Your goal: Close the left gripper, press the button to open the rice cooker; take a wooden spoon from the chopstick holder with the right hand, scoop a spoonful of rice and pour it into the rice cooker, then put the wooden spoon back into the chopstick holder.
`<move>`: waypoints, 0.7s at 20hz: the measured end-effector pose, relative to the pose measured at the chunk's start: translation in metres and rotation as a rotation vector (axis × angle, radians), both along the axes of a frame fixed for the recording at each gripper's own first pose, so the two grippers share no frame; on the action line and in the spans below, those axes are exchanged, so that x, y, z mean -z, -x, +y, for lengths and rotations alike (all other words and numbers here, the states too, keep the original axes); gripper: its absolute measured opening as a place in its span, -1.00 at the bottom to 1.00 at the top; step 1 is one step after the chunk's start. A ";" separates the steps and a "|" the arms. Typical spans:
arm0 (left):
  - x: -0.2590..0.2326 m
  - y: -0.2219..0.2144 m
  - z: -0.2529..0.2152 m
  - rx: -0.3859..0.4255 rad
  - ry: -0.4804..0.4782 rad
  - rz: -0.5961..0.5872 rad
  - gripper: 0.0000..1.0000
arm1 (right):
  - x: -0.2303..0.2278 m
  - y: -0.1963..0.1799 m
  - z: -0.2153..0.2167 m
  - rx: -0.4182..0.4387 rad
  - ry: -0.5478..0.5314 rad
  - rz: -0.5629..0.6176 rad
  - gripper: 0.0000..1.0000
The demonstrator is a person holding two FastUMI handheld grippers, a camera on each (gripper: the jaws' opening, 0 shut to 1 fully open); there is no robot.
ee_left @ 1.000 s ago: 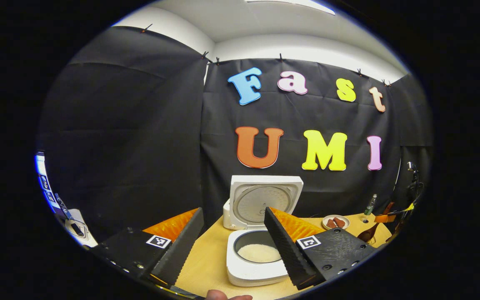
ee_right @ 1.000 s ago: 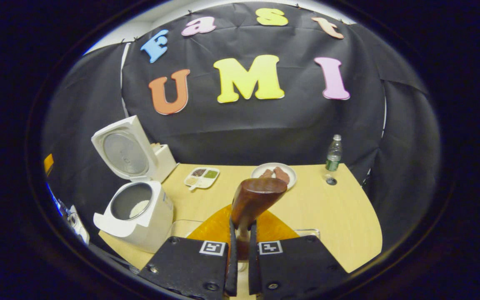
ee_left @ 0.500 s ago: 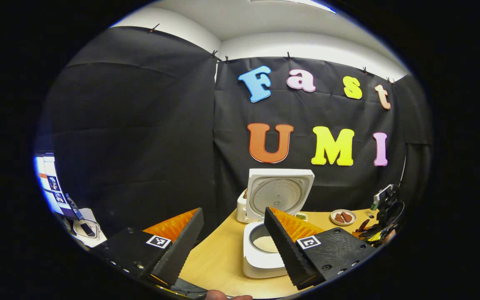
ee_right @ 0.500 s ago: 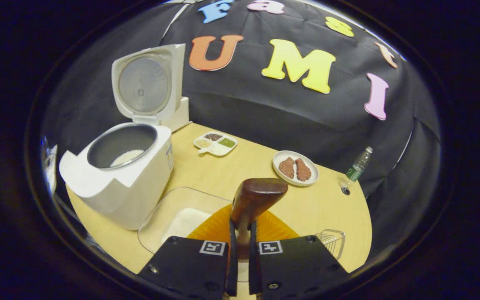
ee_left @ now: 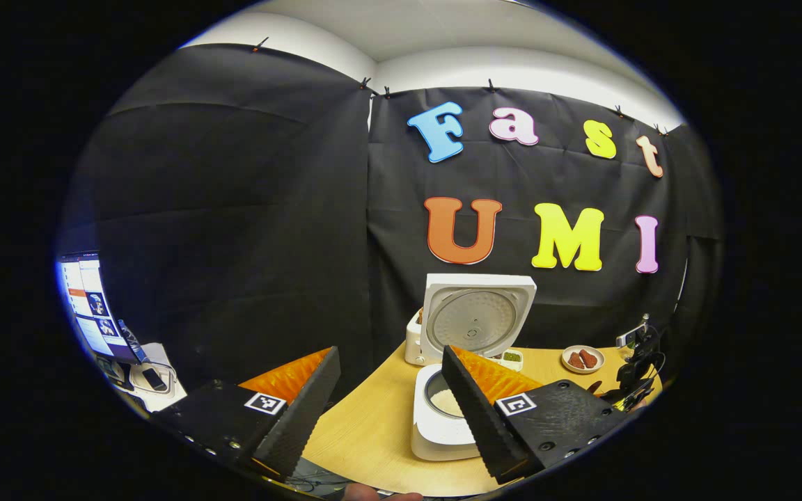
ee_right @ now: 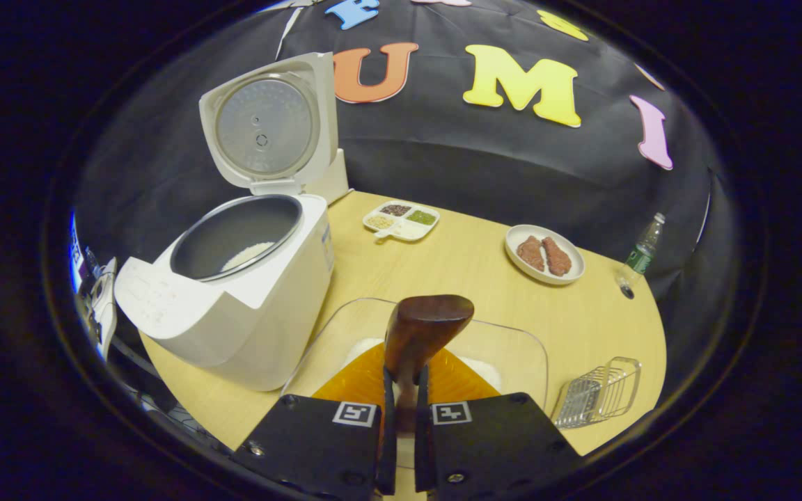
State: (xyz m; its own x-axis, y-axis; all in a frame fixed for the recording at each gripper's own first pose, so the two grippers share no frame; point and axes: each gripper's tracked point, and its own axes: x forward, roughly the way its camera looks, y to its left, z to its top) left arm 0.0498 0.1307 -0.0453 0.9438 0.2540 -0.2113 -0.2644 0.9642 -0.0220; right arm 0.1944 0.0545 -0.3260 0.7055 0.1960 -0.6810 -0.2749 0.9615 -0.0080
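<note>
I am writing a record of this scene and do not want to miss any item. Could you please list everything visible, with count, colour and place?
white rice cooker: one, white, left part of table, lid open, rice inside
light wooden table: one, light wood, under everything
clear rectangular rice container: one, transparent, near edge, below spoon
dark brown wooden spoon: one, held over the container
white divided dish: one, at back, beside cooker
white round plate: one, two brown pieces on it
clear plastic bottle: one, green label, far right
wire rack: one, silver, right near edge
right hand-held gripper: shut on spoon
left hand-held gripper: open, holding nothing
</note>
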 end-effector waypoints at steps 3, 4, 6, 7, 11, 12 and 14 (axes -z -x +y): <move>0.002 0.002 -0.002 -0.003 0.000 0.009 0.88 | 0.000 0.006 0.016 0.009 -0.135 0.056 -0.70; 0.003 0.003 -0.004 -0.002 0.004 0.015 0.88 | -0.001 0.005 0.017 0.026 -0.178 0.074 -0.69; 0.005 0.004 -0.007 -0.002 0.007 0.024 0.88 | -0.001 0.001 0.011 0.086 -0.255 0.111 -0.69; 0.005 0.004 -0.008 -0.003 0.005 0.026 0.89 | 0.001 0.001 0.006 0.122 -0.304 0.135 -0.69; 0.000 0.005 -0.012 -0.004 -0.001 0.019 0.89 | 0.006 -0.003 -0.011 0.252 -0.559 0.239 -0.69; -0.001 0.004 -0.014 -0.001 -0.003 0.020 0.88 | 0.007 -0.004 -0.015 0.273 -0.602 0.249 -0.69; -0.003 0.004 -0.018 0.006 -0.005 0.022 0.88 | 0.007 -0.003 -0.022 0.298 -0.668 0.256 -0.69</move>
State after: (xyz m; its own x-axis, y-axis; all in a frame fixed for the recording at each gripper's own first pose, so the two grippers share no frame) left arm 0.0463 0.1122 -0.0420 0.9405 0.2492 -0.2311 -0.2588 0.9658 -0.0118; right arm 0.1972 0.0326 -0.3333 0.6295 0.4493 -0.6340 0.0813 0.7733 0.6287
